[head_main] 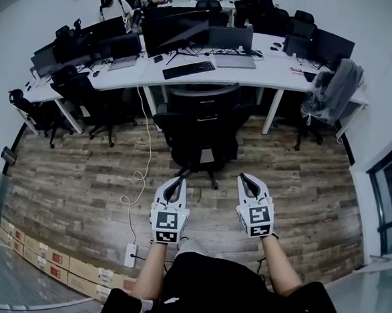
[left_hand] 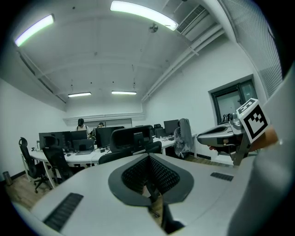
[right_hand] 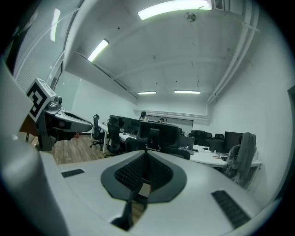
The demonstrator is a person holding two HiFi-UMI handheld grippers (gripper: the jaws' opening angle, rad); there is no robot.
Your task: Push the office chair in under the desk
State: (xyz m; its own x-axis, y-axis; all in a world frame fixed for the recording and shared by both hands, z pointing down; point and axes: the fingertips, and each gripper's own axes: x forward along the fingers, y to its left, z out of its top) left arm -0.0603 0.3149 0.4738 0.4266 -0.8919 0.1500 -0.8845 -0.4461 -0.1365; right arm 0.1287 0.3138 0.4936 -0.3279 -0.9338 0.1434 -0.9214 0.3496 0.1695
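Note:
A black office chair stands with its back towards me, partly out from under the long white desk. In the left gripper view the chair shows just beyond the jaws, and in the right gripper view the chair sits dead ahead. My left gripper is shut and empty, a short way behind the chair's base. My right gripper is shut too, level with the left and apart from the chair. Both point roughly level towards the chair.
Monitors, a keyboard and a laptop sit on the desk. Other black chairs stand to the left; a chair with a grey jacket stands right. A white cable runs across the wooden floor to a power strip. Cardboard boxes line the left.

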